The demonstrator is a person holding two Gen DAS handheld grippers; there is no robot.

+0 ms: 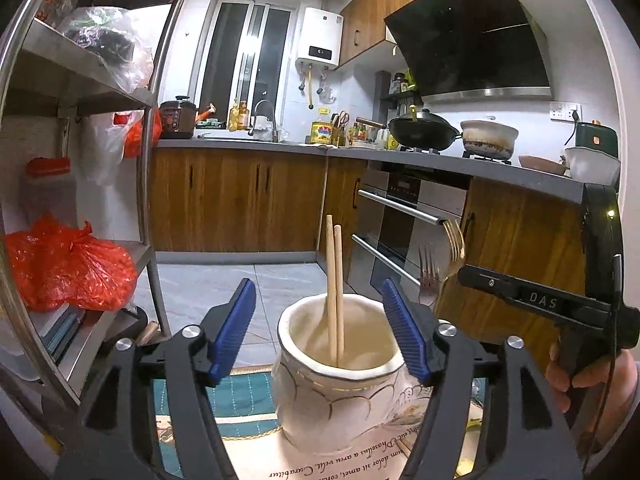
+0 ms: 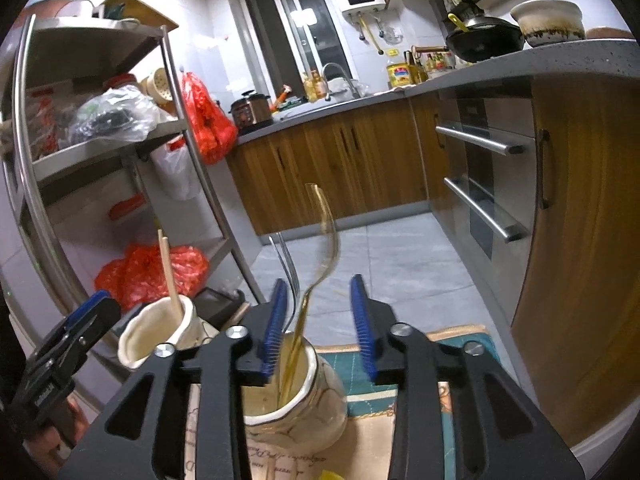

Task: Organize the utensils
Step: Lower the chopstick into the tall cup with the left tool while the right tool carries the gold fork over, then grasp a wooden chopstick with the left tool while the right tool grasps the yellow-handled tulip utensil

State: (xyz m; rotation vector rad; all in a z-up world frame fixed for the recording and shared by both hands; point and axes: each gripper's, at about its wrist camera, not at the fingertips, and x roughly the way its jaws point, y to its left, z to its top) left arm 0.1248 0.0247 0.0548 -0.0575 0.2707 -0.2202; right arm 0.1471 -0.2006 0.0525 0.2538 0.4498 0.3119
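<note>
In the left wrist view a cream ceramic jar (image 1: 340,392) with gold lines stands on a printed mat, and two wooden chopsticks (image 1: 334,280) stand upright in it. My left gripper (image 1: 318,286) is open, one blue pad on each side of the jar's mouth, touching nothing. In the right wrist view a second cream jar (image 2: 316,400) holds a gold fork (image 2: 322,256) and a silver fork (image 2: 286,268), tines up. My right gripper (image 2: 318,282) is open around the blurred gold fork, its pads off it. The chopstick jar (image 2: 156,336) and left gripper (image 2: 86,316) show at the left.
A steel shelf rack (image 1: 148,208) with red plastic bags (image 1: 68,264) stands close on the left. Wooden cabinets and an oven (image 2: 480,184) with bar handles line the right. A teal-edged mat (image 2: 460,344) covers the surface under the jars, with grey tiled floor beyond.
</note>
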